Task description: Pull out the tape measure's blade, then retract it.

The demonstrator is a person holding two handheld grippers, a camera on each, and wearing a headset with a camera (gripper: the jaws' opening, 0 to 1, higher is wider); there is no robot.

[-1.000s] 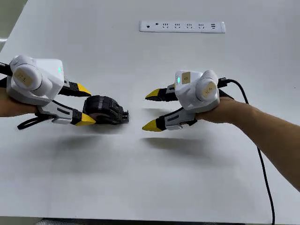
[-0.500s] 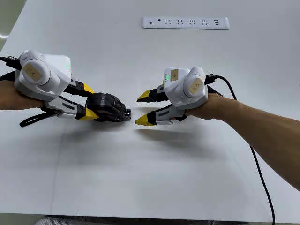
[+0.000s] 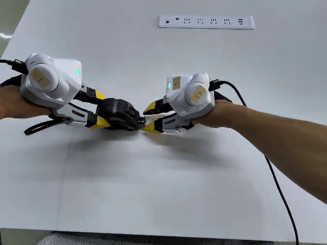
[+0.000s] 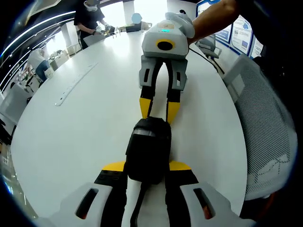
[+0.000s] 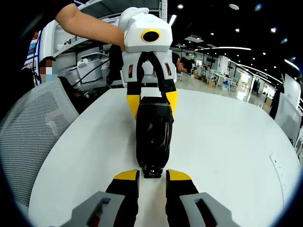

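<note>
Currently the left gripper [image 3: 101, 109] is clamped across the black tape measure [image 3: 118, 113], its yellow-tipped jaws pressed to the case's two sides, with the case resting low over the white table [image 3: 168, 189]. In the left gripper view the tape measure [image 4: 149, 149] sits between the jaws, and its black strap [image 3: 38, 127] trails back under the hand. The right gripper [image 3: 149, 118] faces it nose to nose, jaws parted only narrowly. In the right gripper view its two tips [image 5: 152, 177] stand on either side of the blade's end hook [image 5: 152, 171] at the case's mouth, a thin gap showing on each side. A white power strip [image 3: 206, 22] lies well apart at the table's far edge
</note>
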